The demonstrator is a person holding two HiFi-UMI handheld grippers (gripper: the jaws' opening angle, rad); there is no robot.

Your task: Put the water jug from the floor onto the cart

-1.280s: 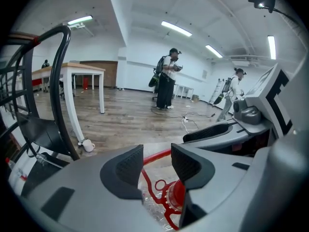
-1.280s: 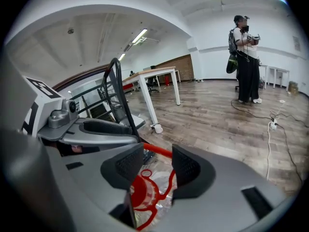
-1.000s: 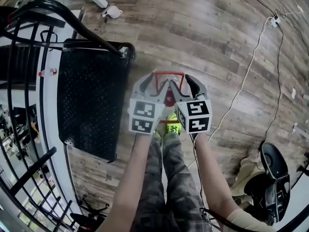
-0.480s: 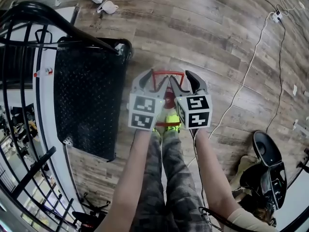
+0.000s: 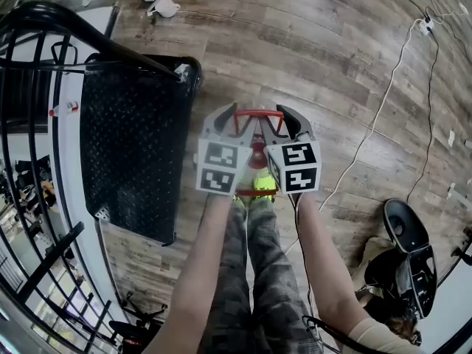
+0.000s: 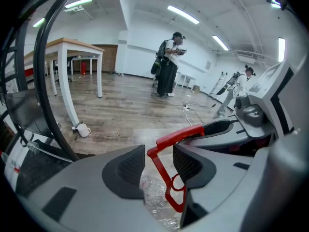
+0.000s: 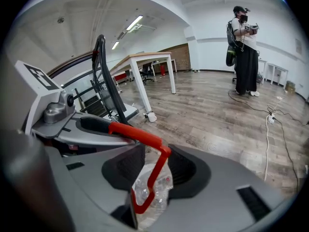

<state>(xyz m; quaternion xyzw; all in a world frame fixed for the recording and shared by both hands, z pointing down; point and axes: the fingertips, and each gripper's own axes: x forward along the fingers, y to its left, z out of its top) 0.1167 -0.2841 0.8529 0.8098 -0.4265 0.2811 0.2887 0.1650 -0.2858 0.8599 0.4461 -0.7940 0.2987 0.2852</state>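
Note:
The water jug (image 6: 153,197) is clear plastic with a red carry handle (image 5: 258,112) and stands on the wood floor in front of my feet, mostly hidden under both grippers. My left gripper (image 5: 234,121) straddles the handle's left corner (image 6: 157,153), with a gap at its pads. My right gripper (image 5: 282,122) straddles the handle's right corner (image 7: 161,151). Its jaws have just been closing, with the red bar between them, though the pads do not press it. The black flat cart (image 5: 133,146) lies to the left of the jug.
The cart's black push handle (image 5: 74,28) and a metal rack (image 5: 29,87) rise at the left. A white cable (image 5: 383,102) trails across the floor on the right, above a dark bag (image 5: 413,264). A white cup (image 5: 164,7) sits by a table leg. A person (image 6: 170,64) stands far off.
Both grippers have sunk toward the jug, and their jaws now sit around the two corners of the red handle. The right jaws have narrowed.

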